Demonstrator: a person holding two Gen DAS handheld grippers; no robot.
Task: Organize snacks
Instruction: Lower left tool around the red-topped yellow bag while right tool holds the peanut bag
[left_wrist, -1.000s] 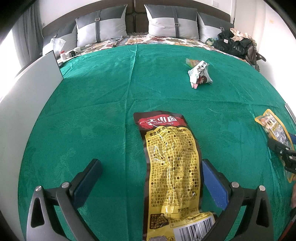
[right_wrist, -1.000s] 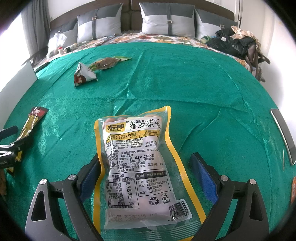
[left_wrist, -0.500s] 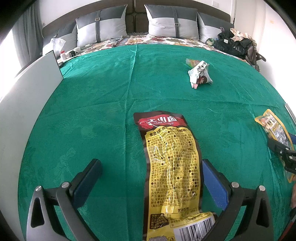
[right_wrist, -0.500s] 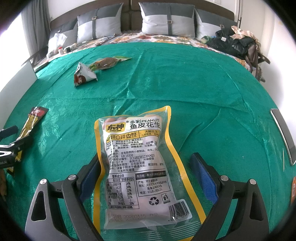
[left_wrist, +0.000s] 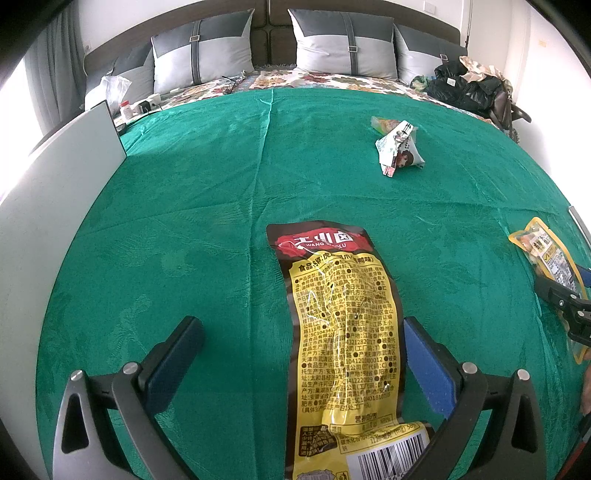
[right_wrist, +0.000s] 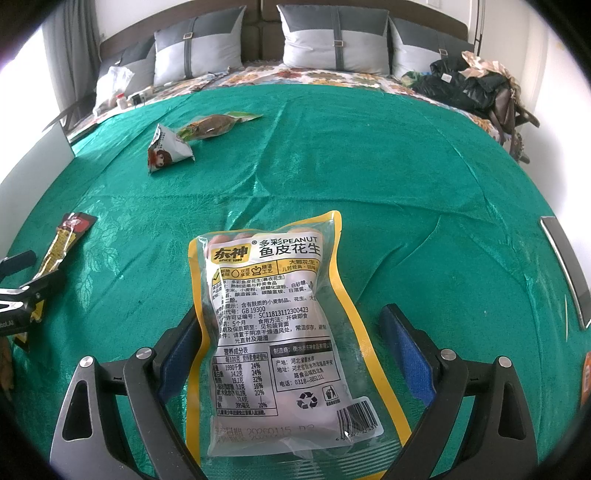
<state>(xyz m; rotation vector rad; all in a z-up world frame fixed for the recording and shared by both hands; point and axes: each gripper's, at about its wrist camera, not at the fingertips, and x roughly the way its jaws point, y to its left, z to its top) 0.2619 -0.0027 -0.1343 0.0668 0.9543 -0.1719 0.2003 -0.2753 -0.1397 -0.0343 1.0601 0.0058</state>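
Left gripper (left_wrist: 303, 354) stands with its jaws spread wide over a green bedspread (left_wrist: 184, 221), clamping nothing; a long yellow-and-dark snack packet (left_wrist: 340, 332) lies flat between the blue pads, its right edge just beside the right-hand pad (left_wrist: 424, 365) and well apart from the left-hand one. Whether that edge touches the pad cannot be told. Right gripper (right_wrist: 291, 350) is likewise spread wide and holds nothing; a yellow-bordered peanut packet (right_wrist: 273, 332) lies between its pads, label side up, with the packet's left edge overlapping the left-hand pad (right_wrist: 181, 347) and a clear gap to the right-hand pad. Both packets rest on the bedspread, near the foot of the bed. Further up the cover, a small crumpled white packet (right_wrist: 168, 153) sits just beside a green-edged packet with brown contents (right_wrist: 214, 125); the two appear to touch at one corner. In the left wrist view the peanut packet shows at the far right edge, partly behind the other gripper's frame. Grey pillows (right_wrist: 334, 40) line the headboard. A pile of dark clothing and a bag (right_wrist: 476, 88) occupies the far right corner of the bed. A white panel (left_wrist: 48, 206) stands along the left side.
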